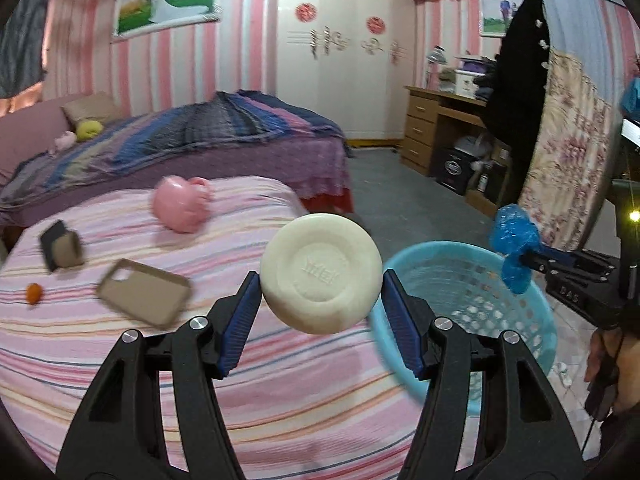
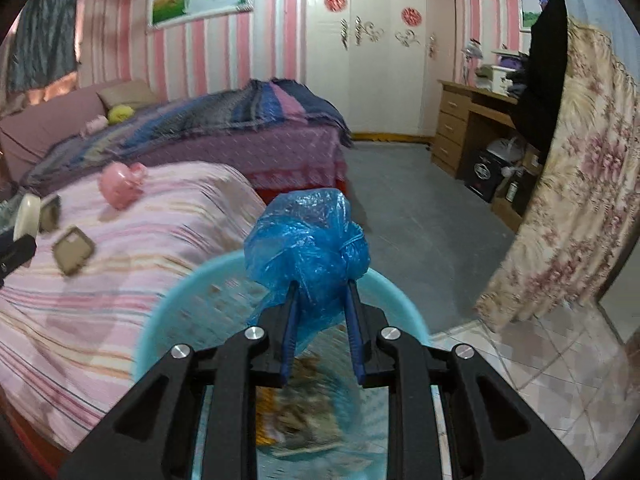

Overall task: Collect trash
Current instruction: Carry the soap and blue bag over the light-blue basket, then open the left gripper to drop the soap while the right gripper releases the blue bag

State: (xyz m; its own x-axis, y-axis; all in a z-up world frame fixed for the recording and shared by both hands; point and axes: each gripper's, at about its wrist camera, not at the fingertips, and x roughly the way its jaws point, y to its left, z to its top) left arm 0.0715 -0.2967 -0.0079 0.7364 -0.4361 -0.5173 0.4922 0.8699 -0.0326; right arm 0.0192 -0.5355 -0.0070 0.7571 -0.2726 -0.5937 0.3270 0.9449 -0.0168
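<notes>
My left gripper [image 1: 320, 280] is shut on a round cream soap bar [image 1: 320, 274] and holds it in the air above the pink striped bed, left of a light blue basket [image 1: 472, 280]. My right gripper [image 2: 320, 284] is shut on a crumpled blue plastic bag [image 2: 306, 240] and holds it over the basket [image 2: 180, 312]; it also shows in the left wrist view [image 1: 516, 258] at the basket's far rim. Paper trash [image 2: 296, 412] lies inside the basket.
On the striped bed [image 1: 280, 380] lie a tan phone case [image 1: 144, 292], a pink heart-shaped box [image 1: 182, 208], a small dark and tan box [image 1: 60, 250] and an orange bit [image 1: 34, 293]. A second bed [image 1: 200, 140], a wardrobe, a desk [image 1: 440, 128] and a floral curtain [image 2: 568, 200] stand beyond.
</notes>
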